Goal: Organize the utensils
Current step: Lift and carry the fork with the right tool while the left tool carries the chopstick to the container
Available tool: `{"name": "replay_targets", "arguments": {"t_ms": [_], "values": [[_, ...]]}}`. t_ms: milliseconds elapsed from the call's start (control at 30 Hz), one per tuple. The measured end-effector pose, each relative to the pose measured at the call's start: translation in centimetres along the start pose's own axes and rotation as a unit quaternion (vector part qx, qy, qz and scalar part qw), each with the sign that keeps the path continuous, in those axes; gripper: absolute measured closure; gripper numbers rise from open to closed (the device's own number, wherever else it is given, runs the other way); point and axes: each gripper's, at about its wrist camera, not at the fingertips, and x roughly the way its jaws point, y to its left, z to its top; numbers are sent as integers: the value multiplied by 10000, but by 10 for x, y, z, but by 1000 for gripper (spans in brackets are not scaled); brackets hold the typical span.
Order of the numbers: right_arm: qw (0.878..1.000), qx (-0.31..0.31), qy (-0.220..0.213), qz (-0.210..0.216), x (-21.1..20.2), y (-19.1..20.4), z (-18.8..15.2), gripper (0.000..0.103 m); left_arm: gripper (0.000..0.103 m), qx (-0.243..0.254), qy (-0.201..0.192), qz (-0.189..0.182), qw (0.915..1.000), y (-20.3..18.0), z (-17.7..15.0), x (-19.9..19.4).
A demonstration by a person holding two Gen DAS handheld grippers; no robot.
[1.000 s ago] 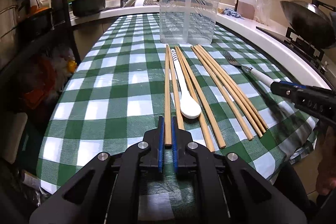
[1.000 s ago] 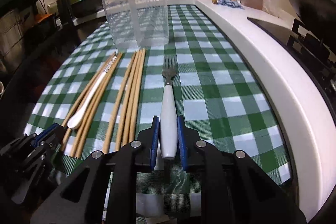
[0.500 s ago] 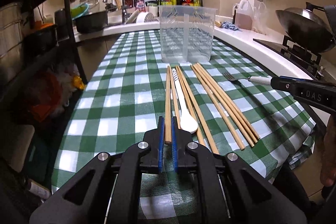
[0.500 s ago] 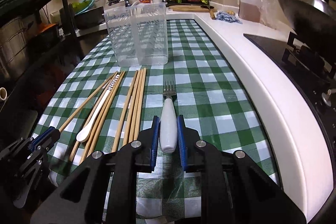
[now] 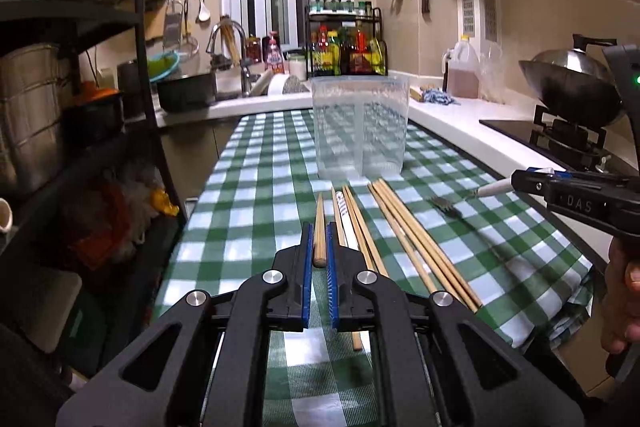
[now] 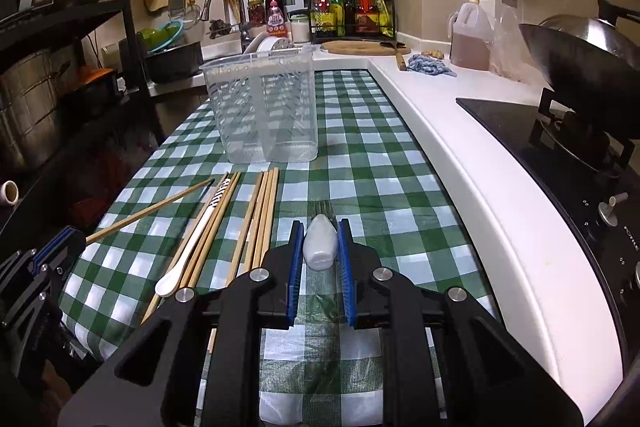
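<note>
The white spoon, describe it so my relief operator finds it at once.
Start at the clear plastic container on the green checked tablecloth. Just in front of it lies a row of wooden chopsticks. The white spoon lies among the left-hand ones, the only white piece, bowl end nearest the camera.

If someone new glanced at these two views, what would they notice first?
Probably the left gripper clamped on one wooden chopstick and the right gripper clamped on a white-handled fork, both above the green checked tablecloth. Beyond them stands a clear divided container, with loose chopsticks and a white spoon lying in front.

Twin wrist views, shared tablecloth (image 5: 256,187)
</note>
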Motion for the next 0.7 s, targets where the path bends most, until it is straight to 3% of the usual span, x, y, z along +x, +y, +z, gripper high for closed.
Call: {"name": "replay_targets", "arguments": {"t_ms": [367, 700], "values": [[9994, -133, -305, 65, -15, 6, 6, 86, 97, -75, -359, -14, 9993, 8, 39, -21], [9992, -53, -216, 318, -26, 0, 37, 86, 97, -405, -232, -211, 9987, 33, 91, -11]]}}
